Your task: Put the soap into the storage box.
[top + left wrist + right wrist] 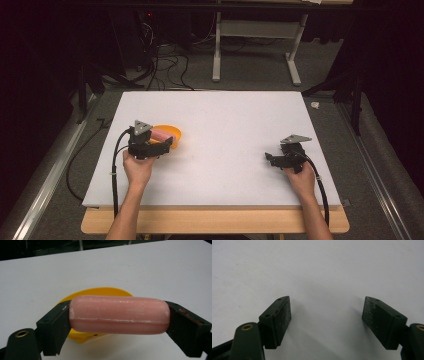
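While the person's forearms come in low from the near edge of the table [215, 150], both hands are planted on their tools, so let's start close in. On the left, the left gripper [167, 143] has its jaws spread wide and pressed against the two ends of a pink sausage [119, 315], gripping it lengthwise. That's a firm hold by the look of it, pads flat on each rounded end, the sausage lying level between them. Just beyond and beneath it sits the yellow bowl [100, 293], its rim curving out behind the sausage, and from the high view the sausage [160, 134] hangs right at the bowl [172, 132], over its near side. Whether it touches the bowl's inside, I cannot tell.

Over on the right, the right gripper [270, 159] rests low near the table's right edge, well apart from the action, jaws standing wide with nothing between them but bare white surface.

Where does that leave things? The sausage is grasped, that much is done. My read is that it's at the point of going into or coming out of the bowl, and the pictures don't settle which. Either way the release is not yet made. Farther off, cables and a white frame sit on the floor.
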